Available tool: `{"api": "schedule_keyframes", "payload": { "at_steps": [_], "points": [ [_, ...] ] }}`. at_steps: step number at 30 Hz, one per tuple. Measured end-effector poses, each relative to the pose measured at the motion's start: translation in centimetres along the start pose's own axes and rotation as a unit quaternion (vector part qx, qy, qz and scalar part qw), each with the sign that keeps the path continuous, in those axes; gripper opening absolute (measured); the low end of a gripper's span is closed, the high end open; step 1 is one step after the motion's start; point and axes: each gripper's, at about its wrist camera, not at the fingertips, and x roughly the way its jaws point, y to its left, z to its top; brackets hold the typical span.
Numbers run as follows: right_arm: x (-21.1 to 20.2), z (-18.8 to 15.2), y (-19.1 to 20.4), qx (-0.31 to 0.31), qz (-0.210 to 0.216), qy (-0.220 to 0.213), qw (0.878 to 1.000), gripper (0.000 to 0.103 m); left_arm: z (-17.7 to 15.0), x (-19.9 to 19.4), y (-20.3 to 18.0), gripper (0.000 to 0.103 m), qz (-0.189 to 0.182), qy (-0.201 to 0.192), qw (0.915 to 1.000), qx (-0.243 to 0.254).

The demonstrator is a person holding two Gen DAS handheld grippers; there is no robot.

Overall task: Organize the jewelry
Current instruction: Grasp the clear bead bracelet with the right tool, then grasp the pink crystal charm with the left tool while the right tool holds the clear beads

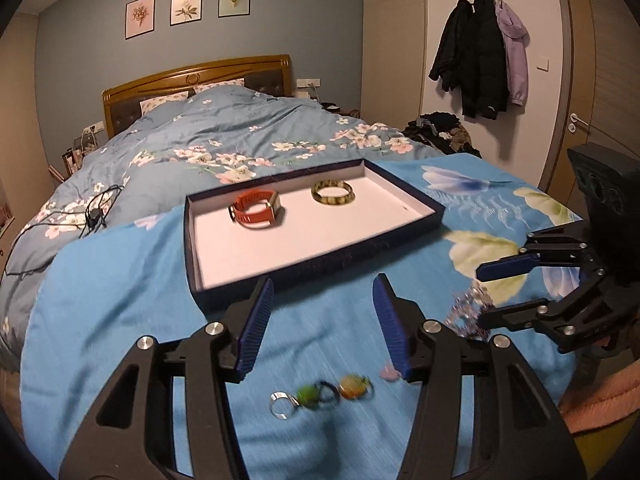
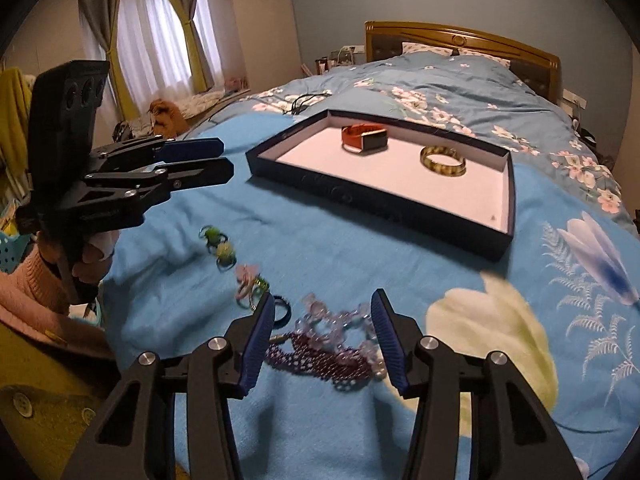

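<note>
1. We are holding the left gripper (image 1: 323, 322) above the row of rings (image 1: 320, 394) on the blue blanket (image 1: 120, 300); its jaws are standing apart with nothing between them.
2. We are listing the rings as loose, small and close together, a silver one (image 1: 280, 403) at the left end, bead-topped ones beside it. Risk, as we judge it: a closing pinch catching two at once, or pressing one into the soft cloth.
3. We are noting the tray (image 1: 312, 264) lying beyond the rings, holding an orange watch (image 1: 256, 210) and, to its right, a mottled bangle (image 1: 333, 193), well apart.
4. We are keeping the right gripper (image 2: 323, 336) over the beaded bracelets (image 2: 332, 350), jaws parted, pads flanking the heap but not pressing it.
5. Risk here: purple and clear strands are lying tangled, so lifting one may drag the other, or the dark ring (image 2: 282, 310) just beside it.
6. Blur is hiding finer detail.
</note>
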Motion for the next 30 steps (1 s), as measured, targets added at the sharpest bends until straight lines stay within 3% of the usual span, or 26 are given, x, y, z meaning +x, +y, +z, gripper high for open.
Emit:
{"api": "schedule_keyframes", "payload": {
  "at_steps": [15, 24, 26, 30],
  "points": [
    [2.5, -0.8, -0.1, 0.014, -0.015, 0.035, 0.999, 0.024, -1.5, -0.3, -0.4, 0.051, -0.009, 0.011, 0.9998, -0.014],
    [2.1, -0.7, -0.5, 0.029, -0.011, 0.027, 0.999, 0.018, -1.7, -0.3, -0.6, 0.051, -0.016, 0.013, 0.9997, -0.015],
    [1.8, -0.6, -0.5, 0.030, -0.007, 0.022, 0.999, 0.008, -1.7, -0.2, -0.6, 0.051, -0.016, 0.013, 0.9997, -0.015],
    [1.3, -0.4, -0.7, 0.037, -0.008, 0.012, 0.999, 0.008, -1.8, -0.4, -0.7, 0.051, -0.018, 0.014, 0.9997, -0.013]
  ]
}}
